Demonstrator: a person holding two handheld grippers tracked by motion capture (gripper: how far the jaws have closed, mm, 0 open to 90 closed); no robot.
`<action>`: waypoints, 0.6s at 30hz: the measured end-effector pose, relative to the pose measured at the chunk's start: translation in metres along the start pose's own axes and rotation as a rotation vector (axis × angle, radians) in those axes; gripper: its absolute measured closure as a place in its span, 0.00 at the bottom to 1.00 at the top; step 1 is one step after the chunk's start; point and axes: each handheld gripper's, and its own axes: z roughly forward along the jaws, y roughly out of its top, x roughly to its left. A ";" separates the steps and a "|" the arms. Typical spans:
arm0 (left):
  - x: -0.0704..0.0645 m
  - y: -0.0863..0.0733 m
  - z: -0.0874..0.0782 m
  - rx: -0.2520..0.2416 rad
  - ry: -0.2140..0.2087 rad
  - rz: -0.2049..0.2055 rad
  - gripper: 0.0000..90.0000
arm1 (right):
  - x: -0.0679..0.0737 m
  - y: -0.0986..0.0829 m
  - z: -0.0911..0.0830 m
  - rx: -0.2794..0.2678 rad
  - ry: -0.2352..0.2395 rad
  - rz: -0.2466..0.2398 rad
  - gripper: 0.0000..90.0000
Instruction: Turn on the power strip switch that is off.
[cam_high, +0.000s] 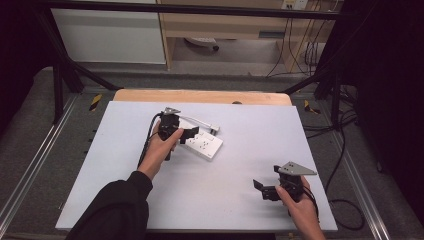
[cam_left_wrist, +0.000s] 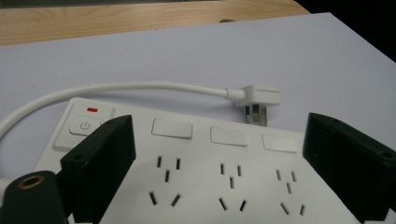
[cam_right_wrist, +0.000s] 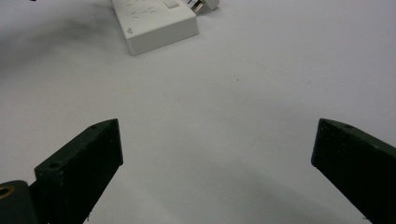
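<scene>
Your left gripper (cam_high: 186, 134) hovers over the white power strip (cam_high: 204, 143) just above the centre of the high view, jaws spread wide across its sockets, grasping nothing. Its plug (cam_left_wrist: 254, 97) lies just behind it. Your right gripper (cam_high: 261, 189) waits released at lower right, well apart.

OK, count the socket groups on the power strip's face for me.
3 show on the power strip, in the left gripper view: one beside the power button at, one in the middle, one toward the right. The black jaws may hide more.
</scene>
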 end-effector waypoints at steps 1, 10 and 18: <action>0.000 0.000 -0.001 0.004 -0.011 0.006 0.11 | 0.000 0.000 0.000 0.001 0.000 -0.002 0.03; -0.002 -0.003 -0.011 0.013 -0.022 0.018 0.11 | 0.000 0.000 0.000 0.003 0.002 0.000 0.03; 0.002 -0.008 -0.032 -0.008 -0.028 0.011 0.11 | 0.000 0.000 0.001 0.005 0.002 -0.002 0.03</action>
